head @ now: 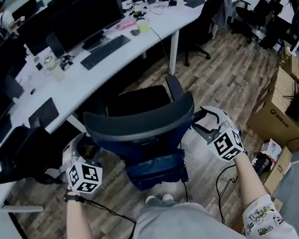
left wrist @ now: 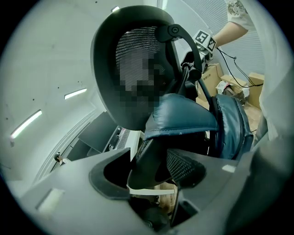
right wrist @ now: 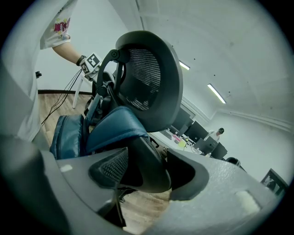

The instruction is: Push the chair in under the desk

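A black office chair [head: 141, 120] with a curved backrest and a blue cushion stands just in front of the white desk [head: 76, 85], its seat partly under the desk edge. My left gripper [head: 86, 147] is at the backrest's left end and my right gripper [head: 206, 119] at its right end. In the left gripper view, the left gripper [left wrist: 154, 172] has the backrest's dark side edge [left wrist: 149, 160] filling the gap between its pads. The right gripper [right wrist: 147, 172] likewise clamps the opposite side edge [right wrist: 147, 160] in the right gripper view. The chair's base is hidden.
A keyboard [head: 105, 51] and monitors [head: 82, 17] sit on the desk; a white desk leg [head: 173, 50] stands right of the chair. Cardboard boxes [head: 275, 113] crowd the right side. Another dark chair [head: 26, 155] is at left, and cables [head: 226, 180] trail on the wood floor.
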The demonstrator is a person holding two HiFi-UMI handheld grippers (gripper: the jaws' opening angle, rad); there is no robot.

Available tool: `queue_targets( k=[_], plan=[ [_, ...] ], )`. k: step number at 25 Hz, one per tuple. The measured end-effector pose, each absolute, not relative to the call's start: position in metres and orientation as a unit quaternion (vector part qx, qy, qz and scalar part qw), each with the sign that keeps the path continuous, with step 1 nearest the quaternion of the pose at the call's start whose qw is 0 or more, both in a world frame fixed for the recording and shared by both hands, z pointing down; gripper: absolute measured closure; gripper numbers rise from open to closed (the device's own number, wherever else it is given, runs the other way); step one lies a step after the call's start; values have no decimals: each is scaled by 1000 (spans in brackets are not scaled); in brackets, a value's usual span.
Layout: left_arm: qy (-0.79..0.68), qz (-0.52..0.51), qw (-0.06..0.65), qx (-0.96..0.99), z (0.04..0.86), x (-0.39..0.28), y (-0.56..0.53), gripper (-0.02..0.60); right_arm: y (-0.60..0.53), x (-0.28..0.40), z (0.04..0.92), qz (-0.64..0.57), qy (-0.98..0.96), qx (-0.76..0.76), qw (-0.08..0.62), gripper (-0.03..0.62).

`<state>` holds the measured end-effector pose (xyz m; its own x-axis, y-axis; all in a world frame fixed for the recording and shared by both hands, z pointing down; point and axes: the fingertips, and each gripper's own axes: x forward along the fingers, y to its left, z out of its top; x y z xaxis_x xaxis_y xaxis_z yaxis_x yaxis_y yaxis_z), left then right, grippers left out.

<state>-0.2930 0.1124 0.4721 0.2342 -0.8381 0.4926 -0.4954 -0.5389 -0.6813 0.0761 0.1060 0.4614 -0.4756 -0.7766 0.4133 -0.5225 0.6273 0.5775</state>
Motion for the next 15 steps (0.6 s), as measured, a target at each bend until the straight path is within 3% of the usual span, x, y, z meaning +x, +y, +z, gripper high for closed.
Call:
queue_targets(
  k=[15],
  plan=[
    [455,-448,186,-747,469,-304,94,324,80,66,457,-196,-846,380,319,327]
  ],
)
